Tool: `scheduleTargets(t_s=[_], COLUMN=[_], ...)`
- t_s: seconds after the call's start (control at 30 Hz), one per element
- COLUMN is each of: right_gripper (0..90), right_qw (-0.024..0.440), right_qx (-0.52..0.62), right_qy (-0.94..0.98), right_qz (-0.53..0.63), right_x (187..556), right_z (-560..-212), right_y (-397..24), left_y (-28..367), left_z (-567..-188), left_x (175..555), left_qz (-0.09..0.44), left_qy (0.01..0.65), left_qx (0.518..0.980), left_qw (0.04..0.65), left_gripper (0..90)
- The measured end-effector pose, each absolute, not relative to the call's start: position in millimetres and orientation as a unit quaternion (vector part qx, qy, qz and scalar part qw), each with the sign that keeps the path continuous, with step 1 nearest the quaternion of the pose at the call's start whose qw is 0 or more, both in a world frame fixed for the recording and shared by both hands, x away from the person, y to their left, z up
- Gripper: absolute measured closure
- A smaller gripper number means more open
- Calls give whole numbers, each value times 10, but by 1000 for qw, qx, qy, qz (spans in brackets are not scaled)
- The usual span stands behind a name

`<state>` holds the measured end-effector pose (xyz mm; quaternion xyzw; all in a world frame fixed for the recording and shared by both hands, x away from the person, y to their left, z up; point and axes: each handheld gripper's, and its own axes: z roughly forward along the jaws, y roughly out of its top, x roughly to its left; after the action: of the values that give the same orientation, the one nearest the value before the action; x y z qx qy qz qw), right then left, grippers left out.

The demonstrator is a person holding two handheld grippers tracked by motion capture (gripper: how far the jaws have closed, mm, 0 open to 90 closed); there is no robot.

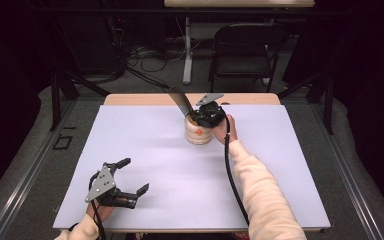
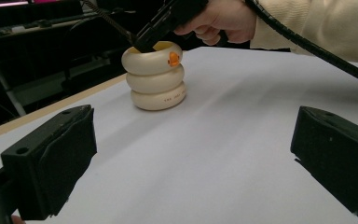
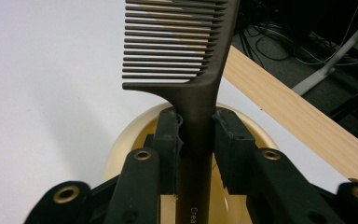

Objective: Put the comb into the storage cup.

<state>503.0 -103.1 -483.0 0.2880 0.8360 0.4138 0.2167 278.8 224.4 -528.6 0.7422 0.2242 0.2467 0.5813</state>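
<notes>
A dim room lies beyond the work area, with a black folding chair on the grey floor and loose cables near a table leg. The white surface has a wooden edge strip along its far side. Toward that far side stands a cream ringed holder with a small orange mark. The right gripper hangs over the holder's mouth, its jaws clenched on the handle of a dark comb, whose teeth rise above the holder. The left gripper rests at the near left corner, jaws spread wide and grasping nothing.
</notes>
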Motion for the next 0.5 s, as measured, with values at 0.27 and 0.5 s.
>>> scheduleTargets(t_s=[0.27,0.5], right_gripper=[718,715], right_qw=[216,216], right_qx=[286,284], right_qy=[838,841], right_qz=[412,407], right_x=[5038,5045], right_z=[-4833,-4841], right_y=[-1034,-1009], left_y=[2250,2240], left_z=[-5289,-5291], left_x=[2789,2795], left_qz=[248,246], left_qy=[226,226], left_qx=[741,742], left_qw=[582,582], left_gripper=[2,2])
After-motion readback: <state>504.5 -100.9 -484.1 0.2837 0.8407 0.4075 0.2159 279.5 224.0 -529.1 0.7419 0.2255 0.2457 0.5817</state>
